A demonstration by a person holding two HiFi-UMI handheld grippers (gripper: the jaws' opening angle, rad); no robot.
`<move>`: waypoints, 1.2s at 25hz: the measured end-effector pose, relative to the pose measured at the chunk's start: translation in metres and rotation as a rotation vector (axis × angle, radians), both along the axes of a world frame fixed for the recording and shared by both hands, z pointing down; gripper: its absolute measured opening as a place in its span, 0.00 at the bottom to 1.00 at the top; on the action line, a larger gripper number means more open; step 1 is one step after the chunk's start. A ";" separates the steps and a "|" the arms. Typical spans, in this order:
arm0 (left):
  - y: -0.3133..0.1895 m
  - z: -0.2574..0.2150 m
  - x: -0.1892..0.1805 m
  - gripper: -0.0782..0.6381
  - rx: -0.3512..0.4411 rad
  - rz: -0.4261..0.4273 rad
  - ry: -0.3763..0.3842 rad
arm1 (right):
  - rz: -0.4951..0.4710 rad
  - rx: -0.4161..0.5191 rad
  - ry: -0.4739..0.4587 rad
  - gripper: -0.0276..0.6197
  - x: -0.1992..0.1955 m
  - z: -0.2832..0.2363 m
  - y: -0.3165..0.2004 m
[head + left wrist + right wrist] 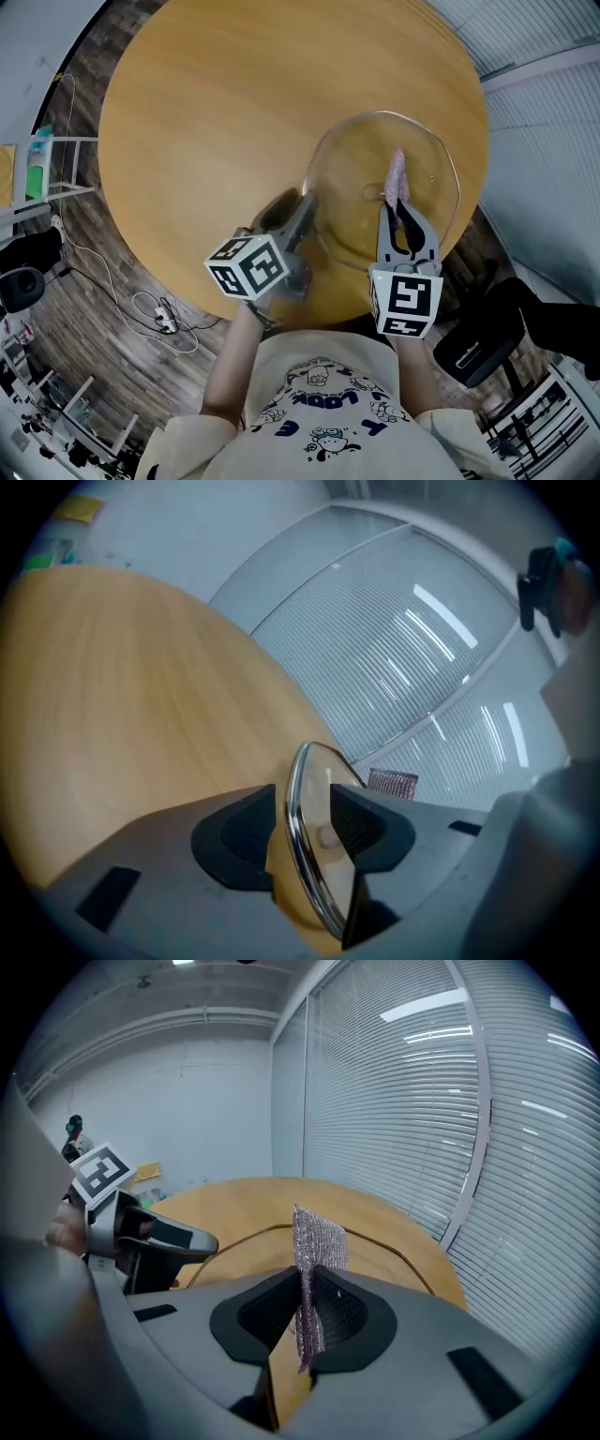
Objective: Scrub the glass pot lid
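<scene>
Glass pot lid (349,173) lies on the table (216,122), judged rigid, slick and breakable; best held by its steel rim (292,827). The left hand-held gripper (302,829) stands wide astride that rim; the right hand-held gripper (302,1312) pinches a mesh cloth (319,1241).

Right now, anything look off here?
Nothing spilled or broken. But the lid has its rim between the open jaws of the left gripper, unclamped, while the right gripper pinches the cloth over it.

Round light-wood table (206,122): open surface from far edge round to left edge. Near-right edge: clear metal-rimmed glass pot lid (347,178); left gripper (305,204) straddles its rim, right gripper (401,202) with pinkish mesh scrub cloth (397,173) above.
</scene>
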State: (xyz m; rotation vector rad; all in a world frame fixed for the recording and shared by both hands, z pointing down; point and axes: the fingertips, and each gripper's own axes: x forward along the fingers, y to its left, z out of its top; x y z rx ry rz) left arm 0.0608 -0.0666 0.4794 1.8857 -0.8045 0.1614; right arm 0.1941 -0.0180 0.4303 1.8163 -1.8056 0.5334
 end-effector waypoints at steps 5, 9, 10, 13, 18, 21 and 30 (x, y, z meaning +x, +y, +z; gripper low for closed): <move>-0.001 0.012 0.001 0.34 -0.064 -0.021 0.062 | -0.020 -0.019 0.008 0.13 -0.003 0.006 -0.005; -0.002 0.017 0.003 0.34 -0.105 -0.047 0.116 | -0.061 -0.040 0.043 0.13 -0.007 0.013 -0.007; -0.002 0.018 0.003 0.34 -0.110 -0.048 0.128 | -0.073 -0.045 0.052 0.13 -0.009 0.014 -0.008; -0.003 0.016 0.005 0.34 -0.122 -0.037 0.159 | -0.093 -0.055 0.063 0.13 -0.015 0.017 -0.010; 0.000 0.016 0.006 0.34 -0.163 -0.044 0.218 | -0.134 -0.074 0.095 0.13 -0.027 0.021 -0.010; 0.002 0.018 0.007 0.34 -0.192 -0.048 0.245 | -0.157 -0.080 0.103 0.13 -0.033 0.022 -0.011; 0.004 0.018 0.012 0.22 -0.208 -0.016 0.279 | -0.213 -0.105 0.121 0.13 -0.045 0.031 -0.015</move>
